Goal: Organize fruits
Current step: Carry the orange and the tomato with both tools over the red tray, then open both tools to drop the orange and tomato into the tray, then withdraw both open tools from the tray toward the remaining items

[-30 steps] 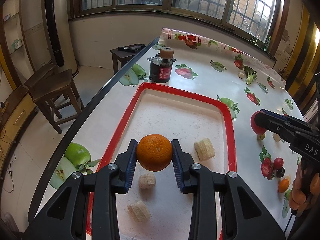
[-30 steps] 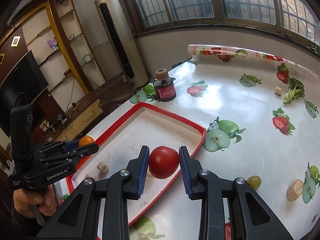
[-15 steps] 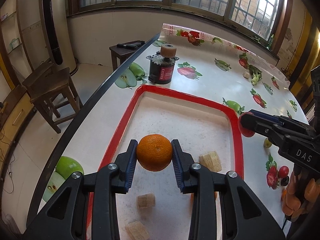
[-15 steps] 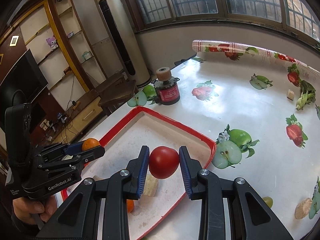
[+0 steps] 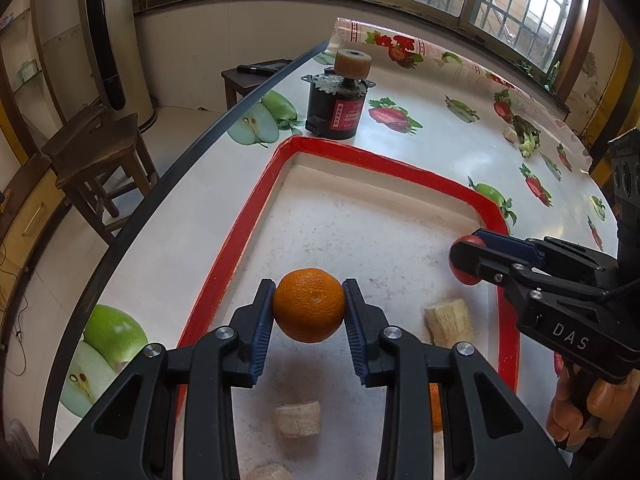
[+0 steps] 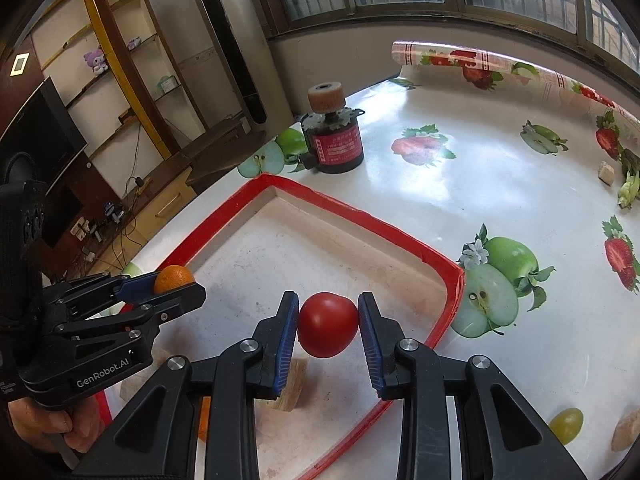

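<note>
My left gripper (image 5: 309, 312) is shut on an orange (image 5: 309, 305) and holds it above the near half of the red-rimmed tray (image 5: 248, 216). My right gripper (image 6: 328, 330) is shut on a red tomato (image 6: 328, 330) over the tray's (image 6: 352, 214) near right part. In the left wrist view the right gripper (image 5: 466, 264) comes in from the right with the tomato (image 5: 464, 276) just showing behind its fingers. In the right wrist view the left gripper (image 6: 176, 286) with the orange (image 6: 173, 278) is at the left. A second orange (image 5: 435, 408) lies in the tray, mostly hidden by my finger.
Pale sponge-like chunks (image 5: 448, 322) (image 5: 297, 419) lie in the tray. A black and red motor (image 5: 338, 100) with a wooden wheel stands beyond the tray's far edge. A green grape (image 6: 566, 424) and another pale chunk (image 6: 626, 434) lie on the fruit-print tablecloth right of the tray. Stools (image 5: 96, 160) stand left of the table.
Both grippers have come forward and down over the tray, each still holding its fruit. The right gripper with the tomato has moved from outside the tray's right rim to over the tray.
</note>
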`<state>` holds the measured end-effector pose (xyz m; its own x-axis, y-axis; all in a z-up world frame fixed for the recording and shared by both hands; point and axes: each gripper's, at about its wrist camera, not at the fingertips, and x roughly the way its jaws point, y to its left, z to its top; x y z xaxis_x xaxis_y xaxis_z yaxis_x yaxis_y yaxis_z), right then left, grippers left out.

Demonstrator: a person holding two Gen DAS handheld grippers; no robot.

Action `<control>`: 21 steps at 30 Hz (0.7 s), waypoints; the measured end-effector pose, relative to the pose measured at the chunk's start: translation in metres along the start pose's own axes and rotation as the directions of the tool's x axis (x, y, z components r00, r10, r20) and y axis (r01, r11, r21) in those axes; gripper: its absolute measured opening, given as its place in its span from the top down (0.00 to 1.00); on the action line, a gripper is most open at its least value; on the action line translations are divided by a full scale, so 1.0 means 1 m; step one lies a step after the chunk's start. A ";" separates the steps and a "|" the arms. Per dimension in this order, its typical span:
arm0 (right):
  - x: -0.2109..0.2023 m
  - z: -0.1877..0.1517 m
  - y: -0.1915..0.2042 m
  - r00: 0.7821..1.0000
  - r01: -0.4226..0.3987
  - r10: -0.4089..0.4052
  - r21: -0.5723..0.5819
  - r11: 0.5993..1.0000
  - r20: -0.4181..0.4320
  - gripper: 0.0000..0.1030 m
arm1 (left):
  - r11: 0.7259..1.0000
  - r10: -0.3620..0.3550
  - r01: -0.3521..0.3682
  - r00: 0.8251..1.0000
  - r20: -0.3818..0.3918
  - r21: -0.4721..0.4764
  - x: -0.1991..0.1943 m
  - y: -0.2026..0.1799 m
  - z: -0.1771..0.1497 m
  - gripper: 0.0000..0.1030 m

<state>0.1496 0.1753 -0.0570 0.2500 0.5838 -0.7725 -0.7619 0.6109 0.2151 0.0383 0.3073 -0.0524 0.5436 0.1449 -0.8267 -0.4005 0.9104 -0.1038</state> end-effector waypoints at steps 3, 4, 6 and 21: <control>0.010 -0.002 -0.001 1.000 -0.001 0.001 -0.001 1.000 -0.019 0.70 | 1.000 0.005 -0.005 1.000 -0.017 0.004 0.007 0.000 -0.002 0.70; 0.013 -0.002 -0.001 1.000 -0.002 0.002 -0.002 1.000 -0.024 0.70 | 1.000 0.004 -0.003 1.000 -0.023 0.003 0.009 0.000 -0.003 0.70; 0.017 -0.003 0.000 1.000 -0.002 0.002 -0.004 1.000 -0.029 0.69 | 1.000 0.004 -0.004 1.000 -0.031 -0.001 0.011 0.000 -0.003 0.70; -0.006 -0.002 0.003 1.000 0.002 -0.002 -0.008 1.000 0.002 0.52 | 1.000 0.023 -0.023 0.998 -0.064 0.006 0.002 0.000 -0.011 0.44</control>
<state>0.1448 0.1727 -0.0527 0.2525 0.5839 -0.7715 -0.7661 0.6077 0.2092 0.0312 0.3038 -0.0601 0.4858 0.1411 -0.8626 -0.4083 0.9092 -0.0812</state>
